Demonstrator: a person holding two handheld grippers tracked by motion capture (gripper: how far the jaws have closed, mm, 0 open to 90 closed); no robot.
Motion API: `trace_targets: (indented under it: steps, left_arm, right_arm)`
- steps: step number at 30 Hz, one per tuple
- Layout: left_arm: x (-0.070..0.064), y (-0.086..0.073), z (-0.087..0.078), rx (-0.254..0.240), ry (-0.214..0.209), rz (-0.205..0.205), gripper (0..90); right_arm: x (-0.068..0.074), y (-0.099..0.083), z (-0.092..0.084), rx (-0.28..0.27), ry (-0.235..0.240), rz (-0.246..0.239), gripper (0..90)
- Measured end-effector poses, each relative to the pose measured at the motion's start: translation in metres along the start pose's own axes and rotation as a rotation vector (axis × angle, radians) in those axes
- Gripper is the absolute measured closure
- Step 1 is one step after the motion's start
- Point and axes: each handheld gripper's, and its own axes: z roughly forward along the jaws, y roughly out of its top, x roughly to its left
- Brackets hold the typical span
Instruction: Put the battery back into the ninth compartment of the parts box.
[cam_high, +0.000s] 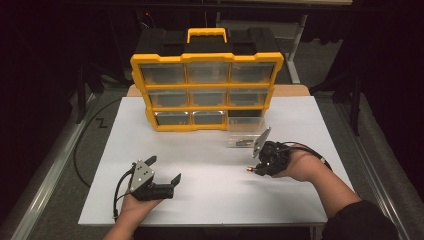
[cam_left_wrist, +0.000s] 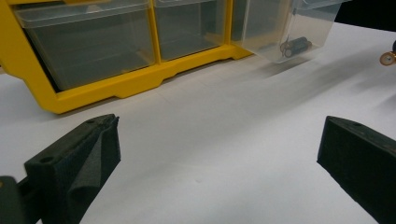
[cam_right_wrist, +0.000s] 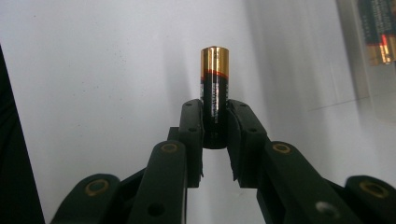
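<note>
A black battery (cam_right_wrist: 214, 88) with a copper-gold end stands up between the pads of my right gripper (cam_right_wrist: 215, 126), which is shut on it. From above, that right gripper (cam_high: 254, 169) hovers over the white table at the right, the battery tip (cam_high: 248, 170) poking out to the left. My left gripper (cam_high: 164, 170) rests lower left with its jaws wide apart and nothing between them; one of its fingers (cam_left_wrist: 79, 163) shows at the left of the left gripper view. A clear drawer (cam_high: 243, 141) pulled out of the organizer lies on the table and holds more batteries (cam_left_wrist: 295, 45).
A yellow and black organizer (cam_high: 206, 90) with clear drawers stands at the back of the white table (cam_high: 210, 200); its lower right slot is open. Black cables trail from both grippers. The table's front edge runs close to the person's forearms.
</note>
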Motion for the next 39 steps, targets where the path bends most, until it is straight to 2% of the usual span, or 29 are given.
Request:
trace_targets:
  steps: [8,9,19,32,39]
  left_arm:
    - [0.0,0.0,0.0,0.005,-0.001,0.0,0.3]
    - [0.0,0.0,0.0,0.004,-0.001,-0.001,0.3]
    - [0.0,0.0,0.0,0.003,-0.004,-0.002,0.3]
    - [0.001,0.0,0.0,0.004,-0.007,-0.007,0.3]
    - [0.001,0.0,0.0,0.002,-0.011,-0.015,0.3]
  right_arm:
    - [-0.004,0.001,-0.005,-0.002,0.0,-0.006,78.9]
    - [-0.004,0.001,-0.006,0.001,0.005,0.006,78.9]
    - [-0.014,0.001,-0.014,0.001,0.001,0.016,78.9]
    - [-0.019,0.008,-0.02,0.014,0.002,0.002,78.9]
    - [-0.023,0.013,-0.029,0.011,-0.005,0.002,78.9]
